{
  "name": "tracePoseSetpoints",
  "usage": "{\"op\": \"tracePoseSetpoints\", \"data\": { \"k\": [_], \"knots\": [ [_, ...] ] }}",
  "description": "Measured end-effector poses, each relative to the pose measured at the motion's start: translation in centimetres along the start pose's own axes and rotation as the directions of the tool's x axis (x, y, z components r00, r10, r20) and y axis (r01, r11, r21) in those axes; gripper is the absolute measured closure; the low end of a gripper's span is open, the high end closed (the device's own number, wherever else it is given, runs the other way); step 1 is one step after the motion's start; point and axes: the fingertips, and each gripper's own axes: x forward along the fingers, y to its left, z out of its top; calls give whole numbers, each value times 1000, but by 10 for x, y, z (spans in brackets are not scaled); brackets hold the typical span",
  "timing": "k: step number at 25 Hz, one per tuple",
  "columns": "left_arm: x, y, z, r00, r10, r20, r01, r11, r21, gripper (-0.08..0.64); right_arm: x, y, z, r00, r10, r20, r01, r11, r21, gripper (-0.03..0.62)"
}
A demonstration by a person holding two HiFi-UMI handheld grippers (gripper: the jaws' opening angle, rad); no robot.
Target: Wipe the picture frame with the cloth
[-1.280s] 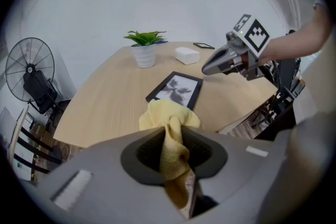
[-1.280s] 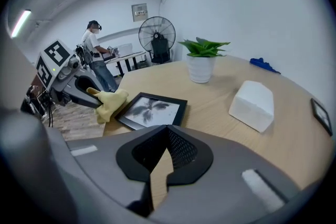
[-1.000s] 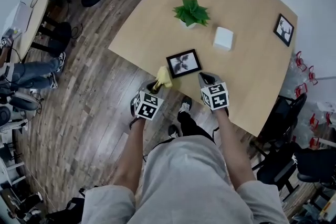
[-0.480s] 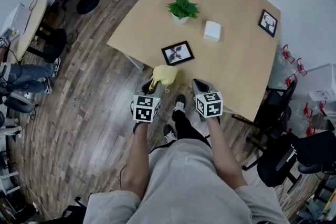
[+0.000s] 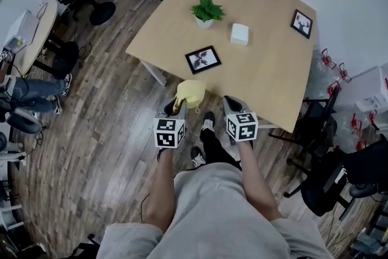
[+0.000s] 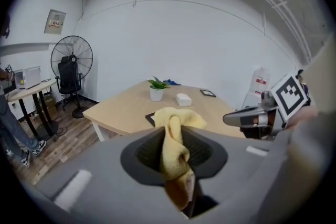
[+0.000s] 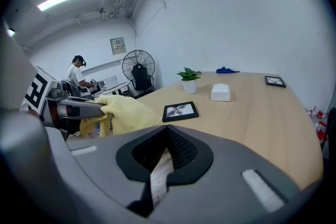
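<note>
Head view: both forearms reach from the lower centre of the frame up toward the middle, roughly parallel, elbows close to the body. The left gripper (image 5: 177,107) and the right gripper (image 5: 230,106) are held side by side, just below the near edge of the table (image 5: 273,79), above the wooden floor (image 5: 103,130).

Left gripper view: the jaws are closed on the yellow cloth (image 6: 176,136), which bunches between them at frame centre and spills out over their tips. In the head view the cloth (image 5: 190,94) hangs at the table's near edge.

Right gripper view: the jaws are drawn almost together, leaving only a narrow slit through which the floor shows; nothing lies between them.

The picture frame (image 5: 203,59) lies flat on the table above the cloth, near it but apart from both grippers; in the right gripper view the picture frame (image 7: 180,110) sits just left of centre. Higher on the table stand a potted plant (image 5: 206,11) and a white box (image 5: 240,34); a second frame (image 5: 302,23) lies toward the upper right.
</note>
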Motion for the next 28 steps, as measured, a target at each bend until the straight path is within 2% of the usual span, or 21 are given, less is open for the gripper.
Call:
{"op": "tracePoseSetpoints", "data": {
  "k": [12,28],
  "knots": [
    [-18,-9,-18,1000,-25,-2,25,999,-31,430,-17,12,-9,1000,0,24,0,1000,-12,591],
    [-34,-14,-23,1000,-17,13,17,1000,-12,428,-36,15,-20,999,-11,41,11,1000,3,591]
  ]
}}
